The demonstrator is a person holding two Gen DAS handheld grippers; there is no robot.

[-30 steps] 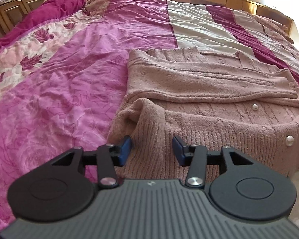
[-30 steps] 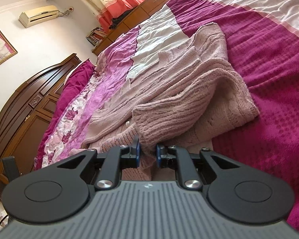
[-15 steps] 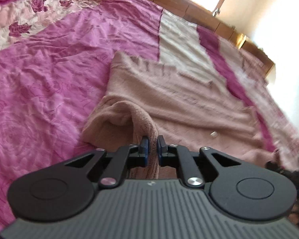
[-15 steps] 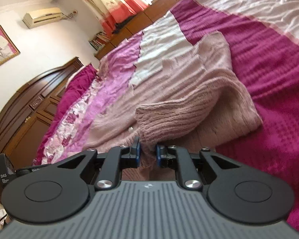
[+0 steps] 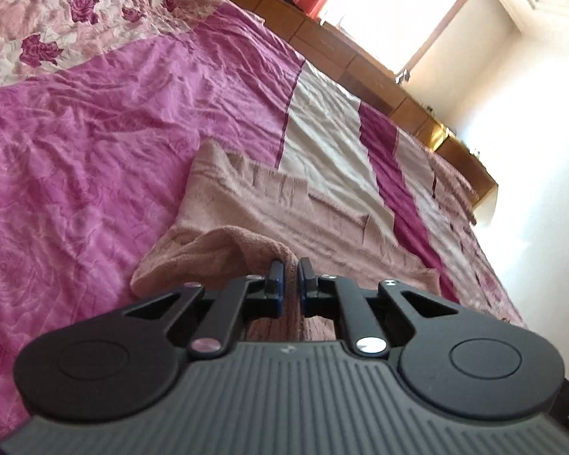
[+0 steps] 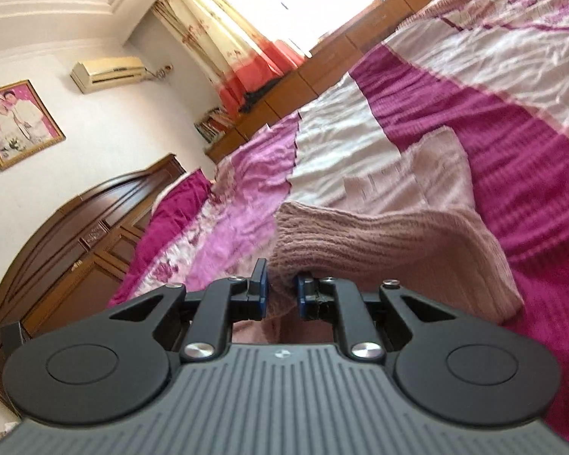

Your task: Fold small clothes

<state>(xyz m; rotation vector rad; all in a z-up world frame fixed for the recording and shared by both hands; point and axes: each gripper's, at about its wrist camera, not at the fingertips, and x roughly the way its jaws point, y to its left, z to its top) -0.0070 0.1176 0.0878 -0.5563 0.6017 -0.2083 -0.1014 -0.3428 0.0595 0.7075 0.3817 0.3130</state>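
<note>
**Soft knit, pinched at both near corners**

The pink knitted cardigan [image 5: 269, 208] lies spread on the bed [image 5: 95, 121], its near hem lifted. I judge it soft, limp and a little weighty, prone to sag and stretch, so the ribbed hem corners are where to hold it. My left hand-held gripper [image 5: 289, 278] is clamped on one fold of hem; my right hand-held gripper [image 6: 282, 290] pinches a thicker ribbed bunch. The left view shows the collar end lying flat; only the right view shows the wardrobe [image 6: 76, 235], a framed picture [image 6: 17, 121] and the air conditioner [image 6: 110, 72]
</note>
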